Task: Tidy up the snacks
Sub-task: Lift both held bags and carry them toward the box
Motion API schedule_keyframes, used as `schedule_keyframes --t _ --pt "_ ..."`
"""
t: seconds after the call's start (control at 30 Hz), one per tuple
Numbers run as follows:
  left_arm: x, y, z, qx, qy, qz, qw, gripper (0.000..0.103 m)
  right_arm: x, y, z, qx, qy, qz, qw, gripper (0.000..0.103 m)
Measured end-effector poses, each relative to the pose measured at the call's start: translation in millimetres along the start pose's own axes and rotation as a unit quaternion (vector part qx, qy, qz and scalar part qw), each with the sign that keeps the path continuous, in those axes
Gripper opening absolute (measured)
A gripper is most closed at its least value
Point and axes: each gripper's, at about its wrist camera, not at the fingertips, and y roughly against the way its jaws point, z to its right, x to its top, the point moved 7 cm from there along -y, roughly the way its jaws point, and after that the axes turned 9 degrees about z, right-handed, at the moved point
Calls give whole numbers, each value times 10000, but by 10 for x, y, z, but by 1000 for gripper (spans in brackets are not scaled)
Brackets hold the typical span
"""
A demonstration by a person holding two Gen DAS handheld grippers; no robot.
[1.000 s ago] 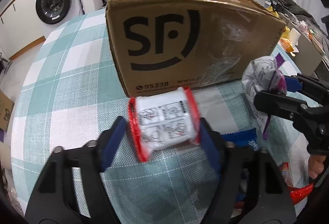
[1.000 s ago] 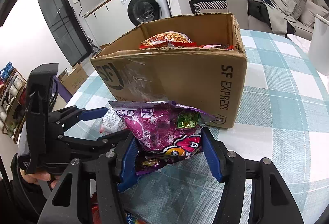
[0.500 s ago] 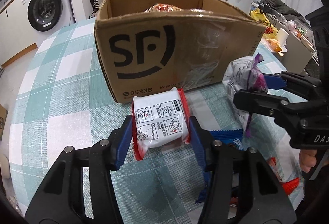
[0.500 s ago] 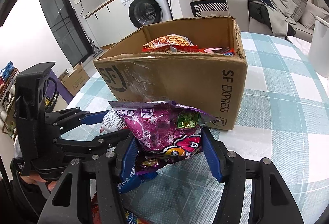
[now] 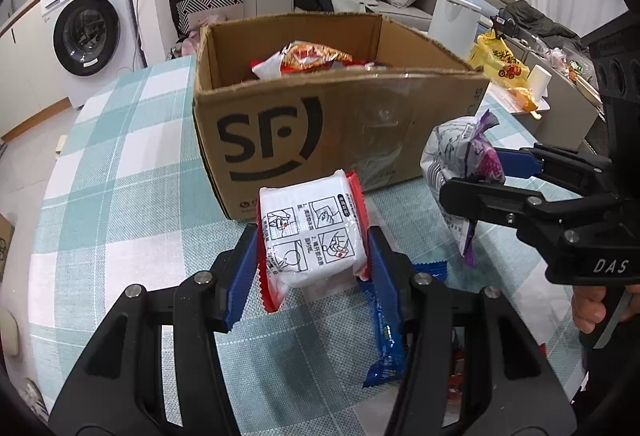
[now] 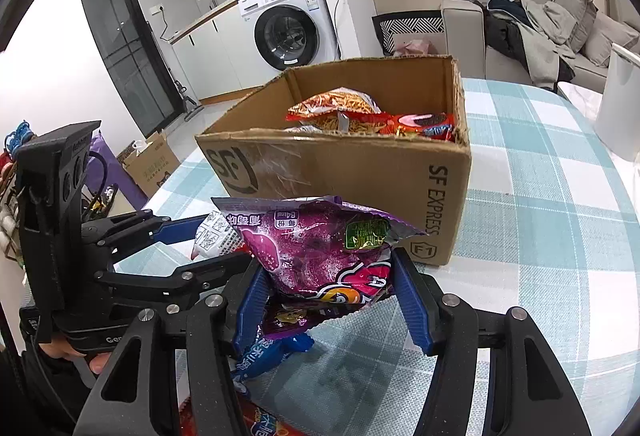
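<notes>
My left gripper [image 5: 312,260] is shut on a white and red snack packet [image 5: 310,238], held above the table just in front of the open SF cardboard box [image 5: 360,115]. My right gripper [image 6: 328,292] is shut on a purple snack bag [image 6: 320,248], held near the box's front corner [image 6: 448,195]. The purple bag also shows in the left wrist view [image 5: 464,163], to the right of the white packet. The box holds an orange noodle snack bag [image 6: 340,111] and a red packet [image 6: 424,121].
A blue wrapper [image 5: 386,340] and other loose snack packets [image 6: 264,424] lie on the checked tablecloth [image 6: 540,195] beneath the grippers. A white bin [image 6: 620,103] stands at the table's far right. A washing machine and a sofa stand beyond the table.
Both grippers have risen with their packets, so the box's inside and its snacks now show. The left gripper's jaws have closed in tighter on the white packet.
</notes>
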Motion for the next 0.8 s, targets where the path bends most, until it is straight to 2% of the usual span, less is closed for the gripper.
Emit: schedule_keyframes --t 0.8 --pt "283 689 18 23 36 621 9981 50 230 355 -89 13 108 462 9989 60"
